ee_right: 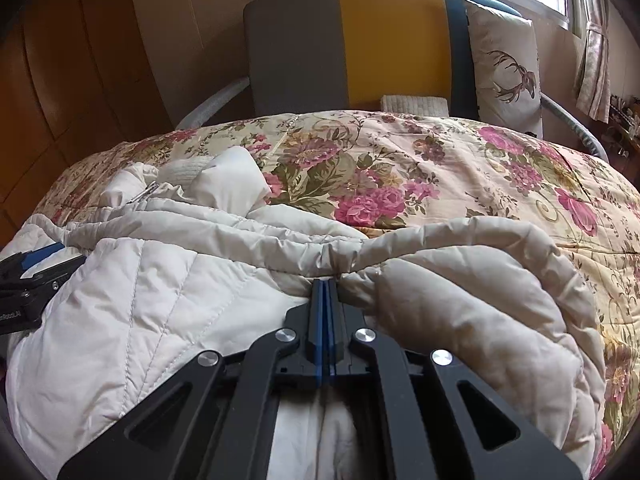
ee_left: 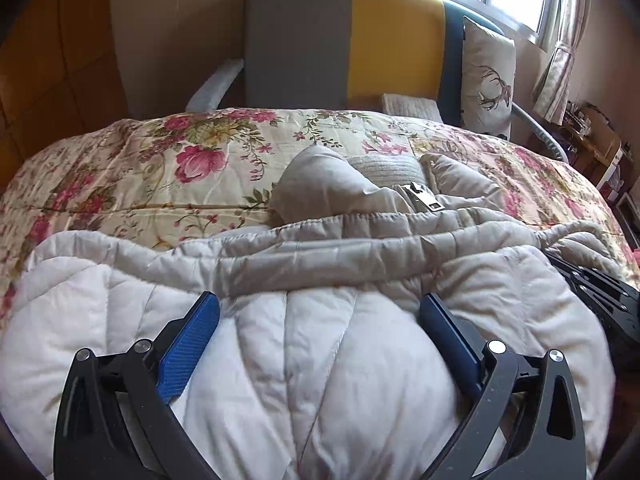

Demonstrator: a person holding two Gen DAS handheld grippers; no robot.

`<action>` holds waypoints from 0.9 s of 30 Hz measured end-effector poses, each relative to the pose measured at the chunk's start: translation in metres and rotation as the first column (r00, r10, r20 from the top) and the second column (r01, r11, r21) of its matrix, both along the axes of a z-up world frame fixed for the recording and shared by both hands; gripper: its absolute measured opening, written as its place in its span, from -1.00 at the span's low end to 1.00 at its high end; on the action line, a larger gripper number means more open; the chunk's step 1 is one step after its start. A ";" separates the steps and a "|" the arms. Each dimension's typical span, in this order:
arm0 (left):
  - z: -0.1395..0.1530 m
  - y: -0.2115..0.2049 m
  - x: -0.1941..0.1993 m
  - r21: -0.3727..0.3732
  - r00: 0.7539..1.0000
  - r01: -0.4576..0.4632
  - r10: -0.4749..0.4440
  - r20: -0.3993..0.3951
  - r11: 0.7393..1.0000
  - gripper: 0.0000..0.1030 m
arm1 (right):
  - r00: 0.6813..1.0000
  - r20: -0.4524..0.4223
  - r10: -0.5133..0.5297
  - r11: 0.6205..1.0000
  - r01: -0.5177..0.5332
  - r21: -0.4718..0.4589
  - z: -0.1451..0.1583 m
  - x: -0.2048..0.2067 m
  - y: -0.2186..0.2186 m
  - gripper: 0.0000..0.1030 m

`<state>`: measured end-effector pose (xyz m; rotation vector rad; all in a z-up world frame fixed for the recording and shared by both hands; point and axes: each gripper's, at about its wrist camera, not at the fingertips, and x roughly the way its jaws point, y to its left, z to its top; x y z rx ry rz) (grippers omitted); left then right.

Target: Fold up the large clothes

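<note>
A pale quilted jacket (ee_left: pixel 304 352) fills the lower half of both views, lying on a floral bedspread (ee_left: pixel 120 176). The left gripper (ee_left: pixel 320 320) spreads wide over its padding; the right gripper (ee_right: pixel 328 286), lower centre, pinches the jacket's hem, jaws nearly together

Beyond the puffy quilted jacket (ee_right: pixel 192 288), a broad stretch of the floral bedspread (ee_right: pixel 460 168) is left bare toward the right. Behind the jacket, passage is closed off by the headboard (ee_right: pixel 352 44) and the deer cushion (ee_right: pixel 508 68) leaned against it.
</note>
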<state>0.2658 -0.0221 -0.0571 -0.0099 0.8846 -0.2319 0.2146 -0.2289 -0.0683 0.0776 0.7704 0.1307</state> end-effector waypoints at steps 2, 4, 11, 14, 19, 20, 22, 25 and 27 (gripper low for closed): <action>0.014 0.010 -0.012 -0.007 1.000 -0.020 0.020 0.009 1.000 0.93 | 0.997 0.075 -0.007 1.000 0.006 0.015 0.020 -0.013 -0.004 -0.06; 0.031 0.028 -0.025 -0.013 0.997 -0.056 0.057 0.053 0.998 0.93 | 0.989 0.148 -0.004 0.999 0.010 -0.040 0.038 -0.025 -0.002 0.32; 0.015 0.085 -0.006 0.138 0.968 -0.251 0.244 0.065 0.958 0.93 | 0.994 -0.028 -0.108 0.990 0.105 -0.095 0.012 0.007 -0.021 0.56; -0.010 0.101 0.005 0.044 0.971 -0.238 0.237 0.026 0.970 0.94 | 0.993 -0.053 -0.107 0.991 0.102 -0.085 0.001 0.016 -0.023 0.75; -0.030 0.112 0.027 -0.071 0.972 -0.231 0.227 -0.051 0.970 0.94 | 0.990 -0.089 -0.110 0.994 0.108 -0.028 -0.010 0.028 -0.033 0.92; -0.031 0.111 0.028 -0.071 0.973 -0.228 0.225 -0.054 0.971 0.94 | 0.990 -0.088 -0.112 0.994 0.110 -0.024 -0.010 0.029 -0.033 0.93; -0.030 0.112 0.024 -0.081 0.973 -0.228 0.224 -0.049 0.970 0.94 | 0.990 -0.079 -0.114 0.993 0.112 -0.028 -0.010 0.027 -0.033 0.94; -0.019 0.115 0.008 -0.086 0.969 -0.245 0.241 -0.047 0.966 0.94 | 0.991 -0.068 -0.116 0.993 0.113 -0.043 -0.010 0.025 -0.030 0.94; -0.006 0.119 -0.010 -0.093 0.967 -0.255 0.254 -0.026 0.962 0.94 | 0.991 -0.064 -0.117 0.992 0.114 -0.048 -0.010 0.025 -0.029 0.94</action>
